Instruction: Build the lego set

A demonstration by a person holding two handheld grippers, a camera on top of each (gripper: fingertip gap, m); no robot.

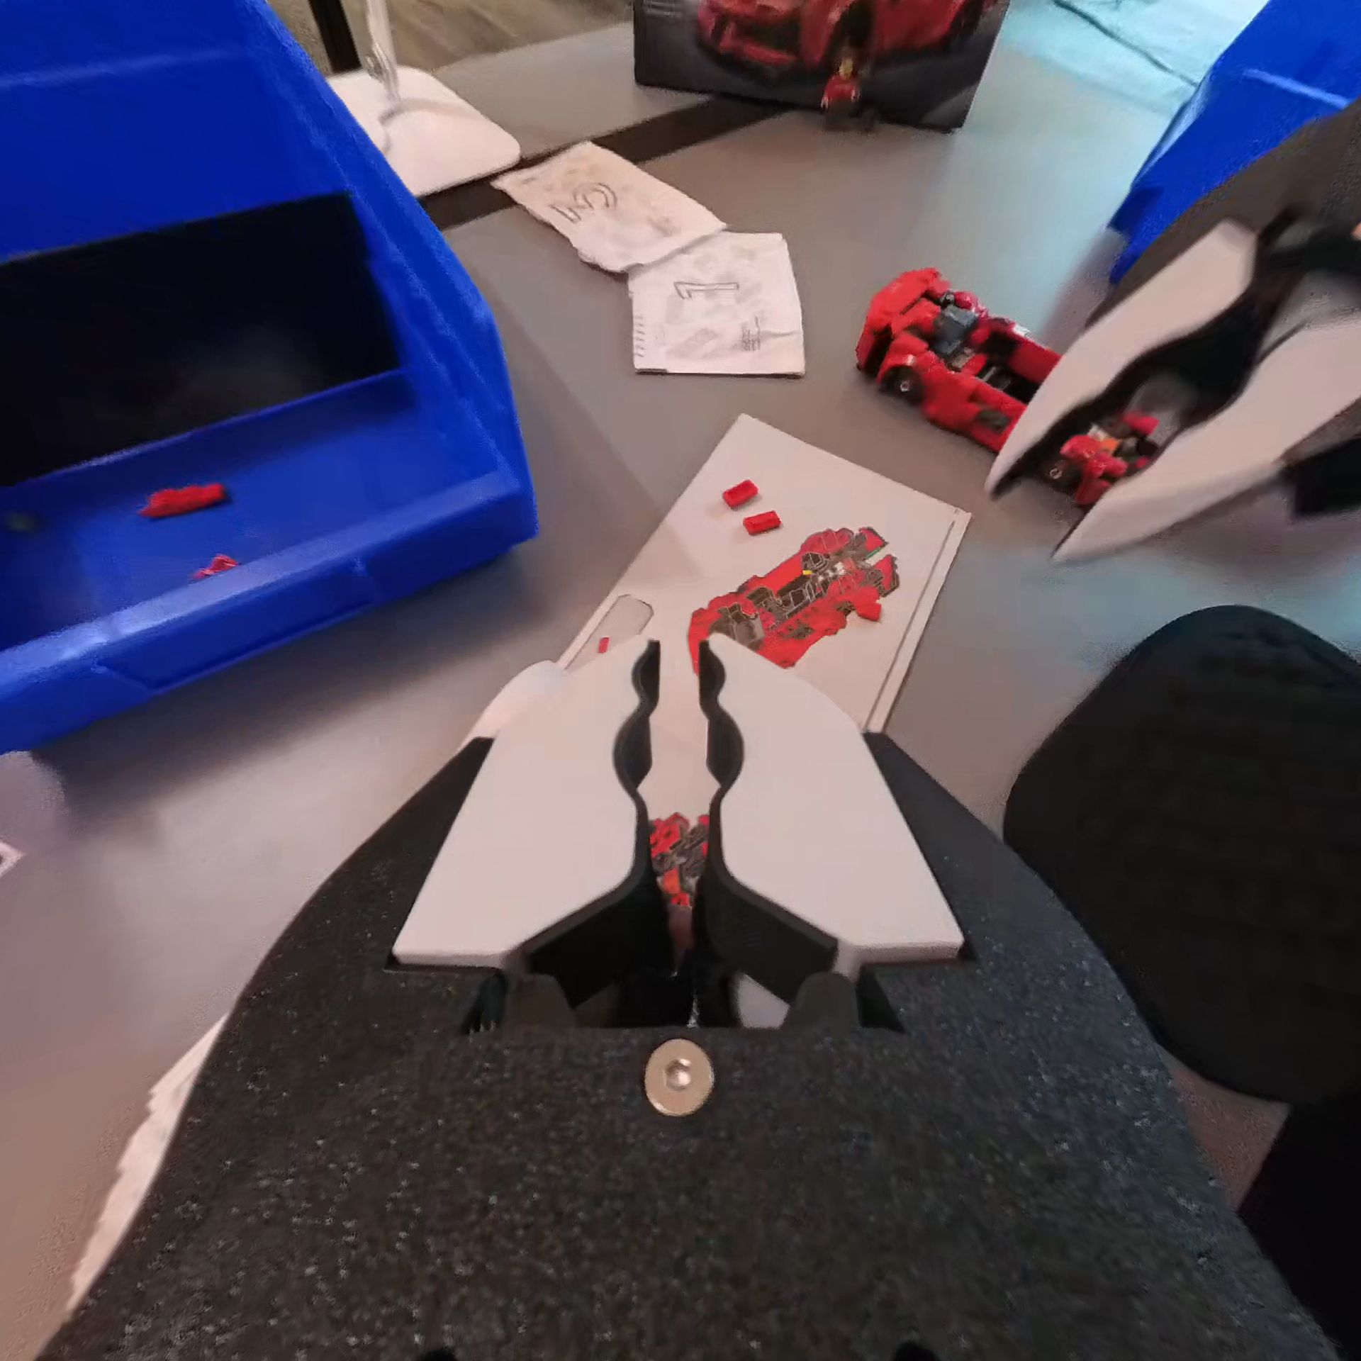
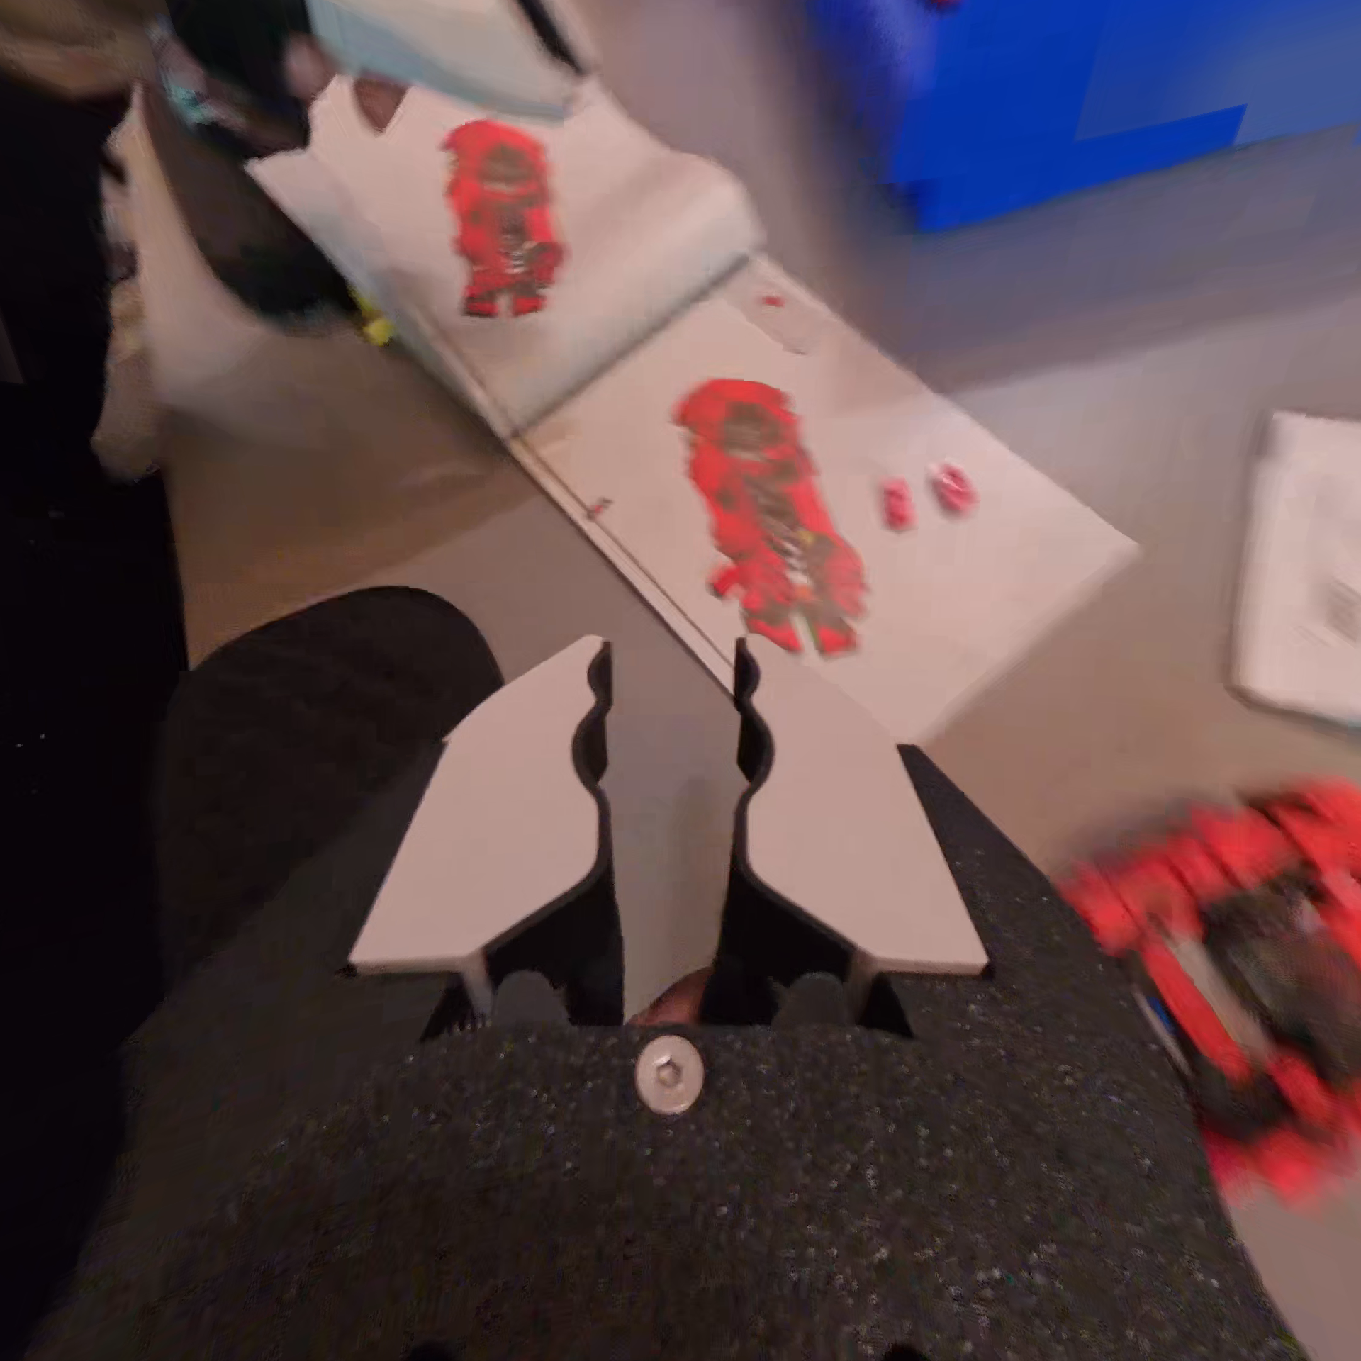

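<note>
A partly built red lego car [image 1: 950, 361] lies on the grey table; it shows blurred at the lower right of the right wrist view [image 2: 1252, 957]. An open instruction booklet [image 1: 825, 471] [image 2: 994, 589] lies in front of me, with two small red pieces [image 1: 740, 493] [image 2: 897, 504] resting on its page. My left gripper [image 1: 677, 648] hovers over the booklet's near edge, jaws only narrowly apart and empty. My right gripper [image 2: 672, 648] is open and empty above the table beside the booklet. In the left wrist view it [image 1: 1024, 519] hangs just over the car's front end.
A blue bin [image 1: 258, 442] at the left holds a few red pieces [image 1: 183, 499]. A second blue bin [image 1: 1237, 125] [image 2: 1068, 110] stands at the far right. Two paper bags [image 1: 718, 313], the set's box [image 1: 810, 51] and a white stand base [image 1: 434, 125] lie behind. A black sleeve [image 1: 1193, 847] is near. The left gripper's tips are roughly 15 centimeters from the right gripper's.
</note>
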